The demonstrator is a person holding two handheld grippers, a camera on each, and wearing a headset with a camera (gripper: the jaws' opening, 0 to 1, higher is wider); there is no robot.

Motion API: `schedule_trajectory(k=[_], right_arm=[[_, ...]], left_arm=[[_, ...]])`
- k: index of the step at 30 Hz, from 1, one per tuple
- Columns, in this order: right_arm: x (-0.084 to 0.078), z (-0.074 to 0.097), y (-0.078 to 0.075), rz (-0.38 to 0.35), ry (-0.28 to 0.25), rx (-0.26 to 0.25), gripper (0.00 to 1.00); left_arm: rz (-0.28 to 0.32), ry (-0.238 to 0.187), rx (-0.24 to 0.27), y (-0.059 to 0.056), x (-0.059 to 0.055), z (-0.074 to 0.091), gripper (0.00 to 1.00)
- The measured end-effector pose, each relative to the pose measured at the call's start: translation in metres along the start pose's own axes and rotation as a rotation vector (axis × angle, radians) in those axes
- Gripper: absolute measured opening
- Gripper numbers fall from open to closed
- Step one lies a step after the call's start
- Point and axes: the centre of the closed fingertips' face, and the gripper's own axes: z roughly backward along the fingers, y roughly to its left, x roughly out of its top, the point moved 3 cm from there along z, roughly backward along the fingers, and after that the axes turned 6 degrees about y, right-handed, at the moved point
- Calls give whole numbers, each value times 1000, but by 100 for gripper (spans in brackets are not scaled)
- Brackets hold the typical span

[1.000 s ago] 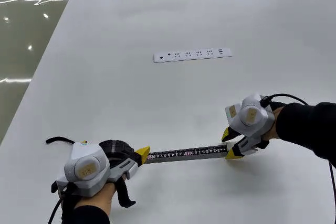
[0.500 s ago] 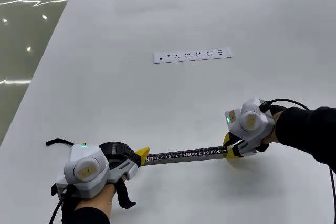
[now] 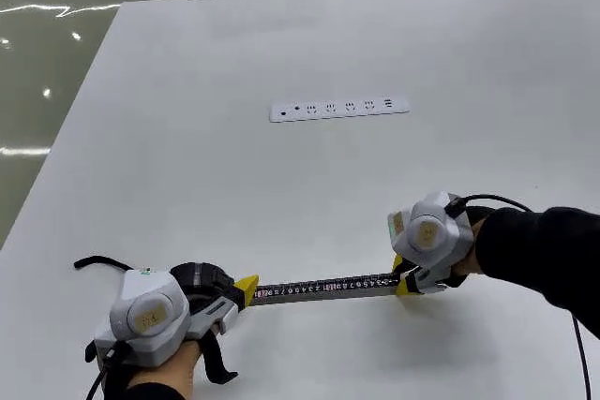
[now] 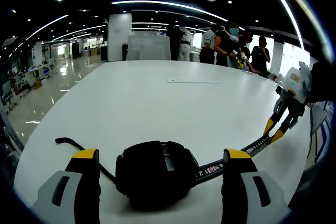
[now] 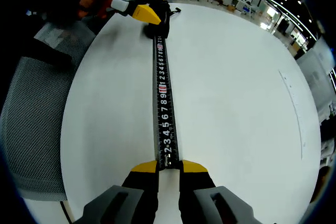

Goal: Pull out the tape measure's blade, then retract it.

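Tape measure case (image 4: 155, 177) low centre, between wide-spread left gripper (image 4: 161, 154) jaws. Blade (image 5: 163, 98) tip pinched in right gripper (image 5: 169, 167), bottom centre.

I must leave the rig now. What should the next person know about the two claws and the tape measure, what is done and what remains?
Left claw: open, its jaws on either side of the black tape measure case, with a gap showing on each side.
Right claw: shut on the end of the blade.
The case lies on the white table; the blade runs flat from it to the right claw.
Done: blade pulled out.
Left: retract the blade into the case, probably by guiding its end back.
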Motion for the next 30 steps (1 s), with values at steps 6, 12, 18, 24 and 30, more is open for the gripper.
schedule_trajectory(k=[6,12,18,24,30], right_arm=[[0,0,-1,-20,1,6,9],[1,0,-1,-19,17,9,9],[2,-1,-1,-42,41,12,9],[3,-1,0,-68,49,16,9],[2,-1,-1,-77,39,19,10]], left_arm=[[5,6,-3,-1,-2,-3,88],[31,27,18,5,-6,-6,79],[48,42,28,6,-11,-7,74],[47,54,36,8,-13,-7,66],[51,59,31,7,-13,-7,64]])
